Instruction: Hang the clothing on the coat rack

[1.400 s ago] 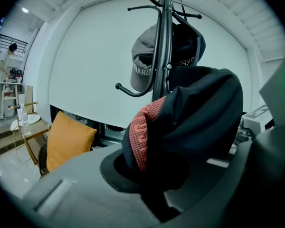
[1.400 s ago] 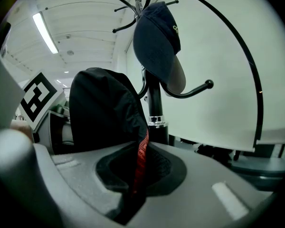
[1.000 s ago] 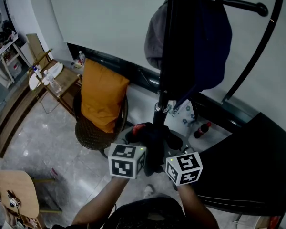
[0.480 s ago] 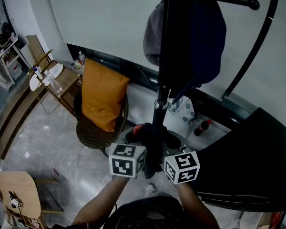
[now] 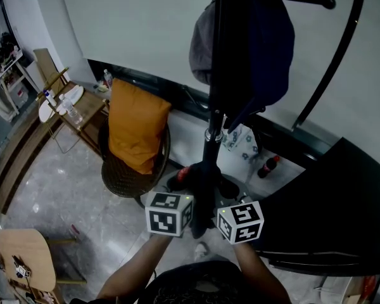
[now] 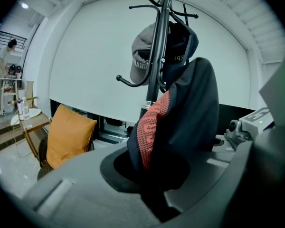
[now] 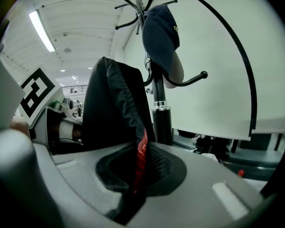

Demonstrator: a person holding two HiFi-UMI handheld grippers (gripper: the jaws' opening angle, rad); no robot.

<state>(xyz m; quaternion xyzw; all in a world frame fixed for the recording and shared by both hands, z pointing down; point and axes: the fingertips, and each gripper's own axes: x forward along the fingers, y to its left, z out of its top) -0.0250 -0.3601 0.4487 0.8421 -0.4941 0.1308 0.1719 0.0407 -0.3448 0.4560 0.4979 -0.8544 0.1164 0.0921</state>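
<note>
Two grippers are shut on one piece of clothing, a dark garment [image 5: 201,183] with a band of red knit along one edge. The left gripper [image 5: 181,194] has its jaws pressed together on the fabric, and in the left gripper view [image 6: 154,184] the garment [image 6: 192,108] rises out of the jaws as a tall bunch, red trim facing left. The right gripper [image 5: 224,198] grips the same cloth just beside it; the right gripper view [image 7: 133,186] shows a thin red strip of the garment [image 7: 109,103] running down into its closed jaws. From the head view the bunch sits low against the black pole of the coat rack [image 5: 215,113], between the two marker cubes, and it hangs on none of the hooks; whether it touches the pole cannot be told. High on the rack [image 6: 156,56] a grey cap [image 5: 201,43] hangs to the left of the pole and a navy cap [image 5: 271,43] to the right, each on a curved hook; the right gripper view shows the navy cap [image 7: 159,37] beside the pole [image 7: 161,122]. On the floor to the left of the rack stands a wicker chair [image 5: 122,179] with an orange cushion [image 5: 136,128] propped on it, and beyond that a small side table [image 5: 87,109] with bottles. A dark red-capped bottle [image 5: 268,168] lies on the floor to the right of the pole.
</note>
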